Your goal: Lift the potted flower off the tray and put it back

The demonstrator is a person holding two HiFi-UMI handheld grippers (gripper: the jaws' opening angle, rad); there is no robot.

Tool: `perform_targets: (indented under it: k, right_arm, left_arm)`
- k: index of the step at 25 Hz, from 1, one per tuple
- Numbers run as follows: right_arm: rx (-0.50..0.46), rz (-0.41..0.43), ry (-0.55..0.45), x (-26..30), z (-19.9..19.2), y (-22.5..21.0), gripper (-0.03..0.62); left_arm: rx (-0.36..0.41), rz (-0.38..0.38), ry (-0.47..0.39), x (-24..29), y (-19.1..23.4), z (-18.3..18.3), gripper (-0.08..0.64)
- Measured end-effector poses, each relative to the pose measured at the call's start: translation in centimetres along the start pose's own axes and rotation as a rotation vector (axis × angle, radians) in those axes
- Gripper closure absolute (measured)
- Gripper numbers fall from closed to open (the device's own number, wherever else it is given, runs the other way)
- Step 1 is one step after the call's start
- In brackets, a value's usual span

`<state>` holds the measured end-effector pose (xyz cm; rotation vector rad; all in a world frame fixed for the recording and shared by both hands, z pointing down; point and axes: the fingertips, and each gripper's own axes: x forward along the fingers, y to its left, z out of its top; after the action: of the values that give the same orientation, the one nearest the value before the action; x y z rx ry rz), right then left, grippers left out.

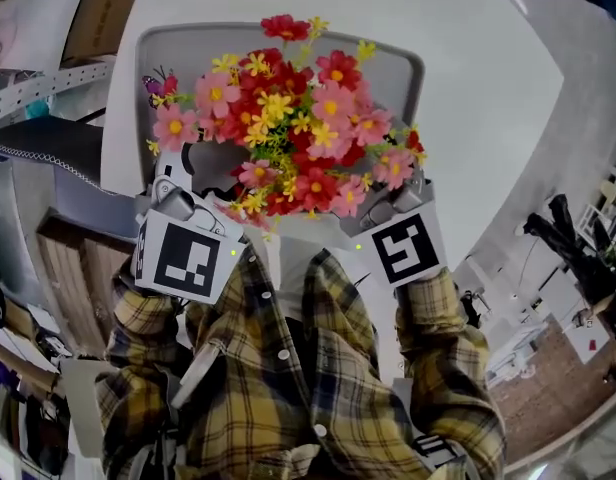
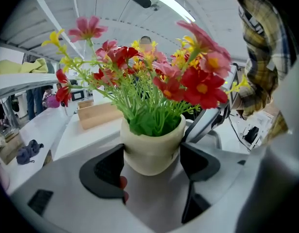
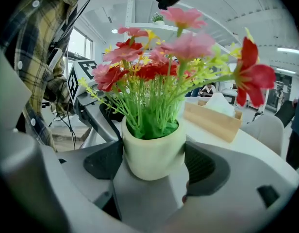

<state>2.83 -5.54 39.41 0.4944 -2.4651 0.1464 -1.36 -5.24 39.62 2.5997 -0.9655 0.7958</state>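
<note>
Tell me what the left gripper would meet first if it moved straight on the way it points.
The cream pot, already held between the left gripper's jaws. Beyond it, probably the right gripper, though depth is unclear.

Your potted flower (image 1: 288, 118) stands upright above the grey tray (image 1: 166, 53); red, pink and yellow blooms, green stems, cream pot (image 2: 152, 149); your left gripper (image 2: 152, 165) and right gripper (image 3: 154, 162) clamp the pot.

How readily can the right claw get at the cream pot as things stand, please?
Yes, apparently: the right claw has its jaws pressed on both sides of the pot, below the flowers, with nothing between. The left claw holds it from the opposite side without blocking.
</note>
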Motion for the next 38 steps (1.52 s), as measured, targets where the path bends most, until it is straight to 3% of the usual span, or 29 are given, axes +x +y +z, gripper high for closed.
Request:
perform_targets:
  k: [10,19,25,30,38]
  right_arm:
    - [0.0,-0.008,-0.008,0.5,-0.2,0.2,0.217]
    - [0.06,-0.016,-0.048,0.6,-0.5,0.4,0.216]
    - [0.046,-0.003,-0.043,0.6,-0.6,0.4,0.216]
    - [0.112,-0.015,-0.092,0.0,0.0,0.1,0.216]
    - [0.119,-0.012,-0.076,-0.6,-0.5,0.3,0.218]
  left_arm:
    - [-0.006,0.01,-0.014,0.1,-0.1,-0.7,0.189]
    - [0.006,0.002,-0.047,0.0,-0.1,-0.8,0.189]
    - [-0.002,0.006,-0.038,0.1,-0.2,-1.2,0.189]
    - [-0.002,0.021,-0.034,0.0,-0.1,-1.2,0.189]
    - [-0.024,0.047,-0.029,-0.9,0.6,-1.7,0.189]
